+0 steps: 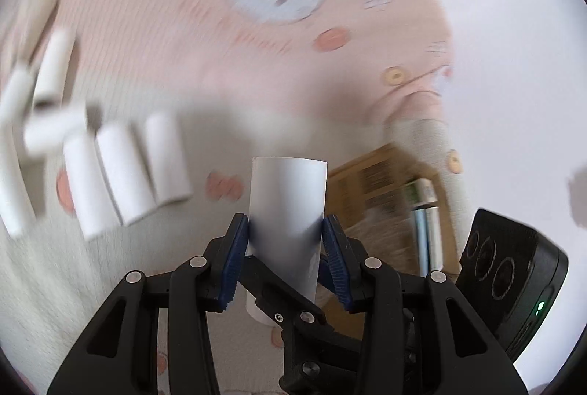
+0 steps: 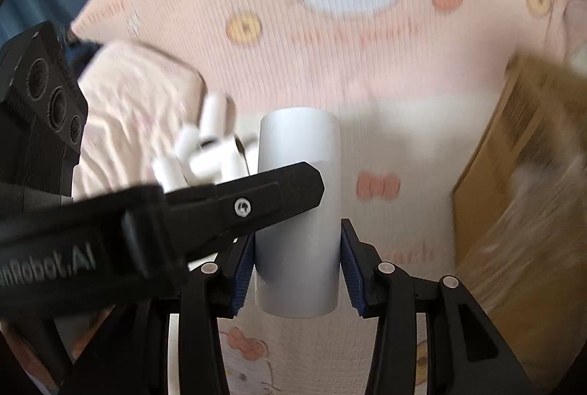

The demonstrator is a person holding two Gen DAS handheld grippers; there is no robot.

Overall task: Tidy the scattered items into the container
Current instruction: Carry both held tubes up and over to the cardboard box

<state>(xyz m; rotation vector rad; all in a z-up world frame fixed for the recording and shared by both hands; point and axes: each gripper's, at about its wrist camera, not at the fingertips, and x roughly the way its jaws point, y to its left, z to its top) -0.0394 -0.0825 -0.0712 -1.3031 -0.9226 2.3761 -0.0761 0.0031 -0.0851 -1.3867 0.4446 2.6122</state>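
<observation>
My left gripper is shut on an upright white tube, its blue pads pressing on both sides, held above the pink cartoon-cat bed sheet. My right gripper is likewise shut on a white tube. A black finger of the left gripper crosses in front of that tube. Several more white tubes lie in a loose pile on the sheet to the left. An open cardboard box stands at the right.
A crumpled pale pink cloth lies beyond the pile of tubes. The black camera body of the right gripper sits close on the right. The box holds some items that are too blurred to make out.
</observation>
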